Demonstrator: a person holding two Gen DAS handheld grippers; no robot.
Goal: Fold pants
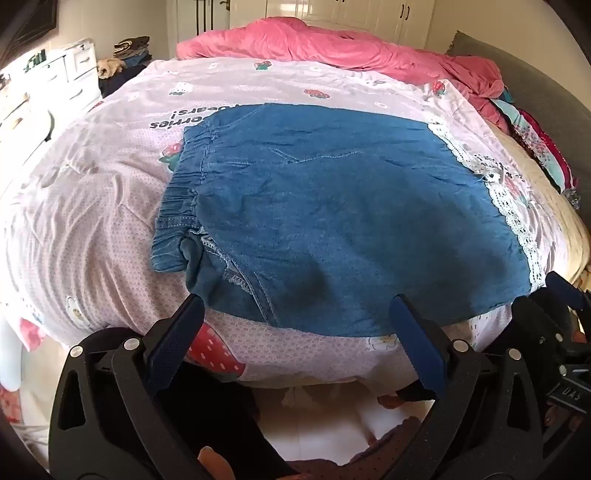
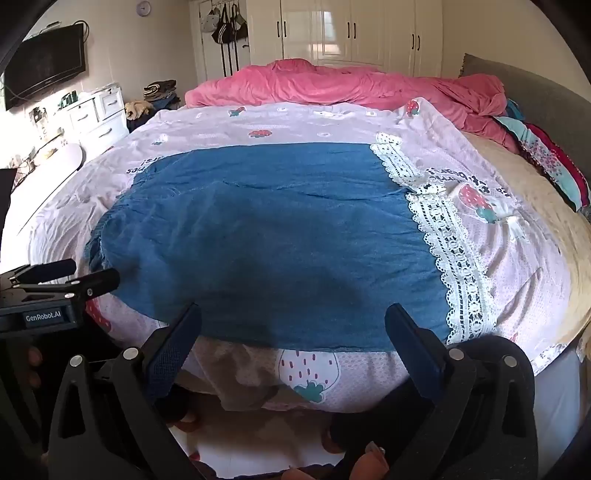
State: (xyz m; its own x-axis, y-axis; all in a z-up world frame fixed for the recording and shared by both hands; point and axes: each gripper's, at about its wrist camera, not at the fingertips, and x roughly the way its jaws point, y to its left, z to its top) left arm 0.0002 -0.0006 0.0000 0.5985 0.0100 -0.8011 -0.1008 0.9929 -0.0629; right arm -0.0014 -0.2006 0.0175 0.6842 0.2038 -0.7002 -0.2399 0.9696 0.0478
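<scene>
Blue denim pants lie flat on the pink strawberry-print quilt, elastic waistband to the left, white lace hems to the right. In the right wrist view the pants fill the middle, with the lace hems on the right. My left gripper is open and empty, just short of the pants' near edge. My right gripper is open and empty, also at the near edge. The right gripper shows at the right edge of the left wrist view, and the left gripper at the left of the right wrist view.
A crumpled pink duvet lies across the far side of the bed. A grey headboard and folded clothes are at the right. White drawers, a wall TV and wardrobes stand beyond. The floor shows below the bed's near edge.
</scene>
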